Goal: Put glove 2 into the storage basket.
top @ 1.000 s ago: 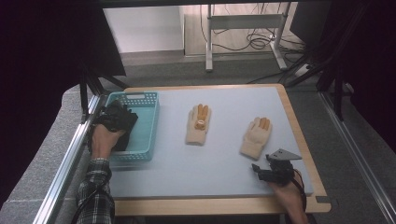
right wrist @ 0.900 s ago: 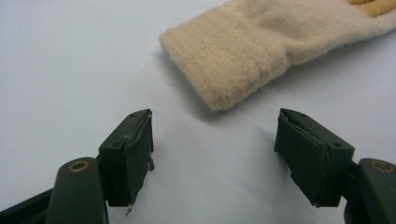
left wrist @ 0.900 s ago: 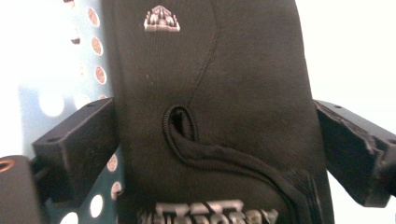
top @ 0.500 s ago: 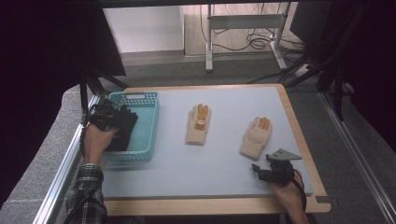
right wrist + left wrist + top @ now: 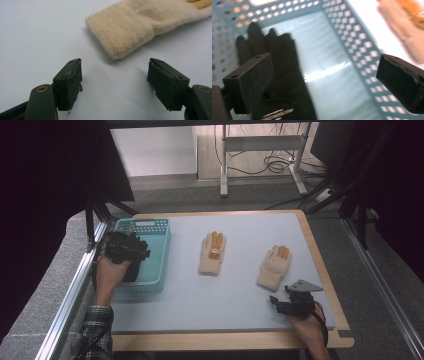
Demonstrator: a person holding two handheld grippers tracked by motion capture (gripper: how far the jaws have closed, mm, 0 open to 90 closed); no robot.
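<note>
Black glove [image 5: 284,82] lies loose in the teal basket [image 5: 155,265].
Left gripper [image 5: 322,80] hangs over it, jaws just opened wide, nothing between them (glove flat on the basket floor). Right gripper [image 5: 113,85] open too, empty, near the cuff of a cream glove [image 5: 140,27] on the table [image 5: 200,300].

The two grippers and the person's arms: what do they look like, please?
Both are black handheld tools with two blocky black jaws. The right gripper carries a grey three-cornered plate on top; its jaws show layered pads, with brass-coloured pivots in the right gripper view. The left gripper has flat rectangular jaws with small holes. The left arm wears a plaid sleeve.
</note>
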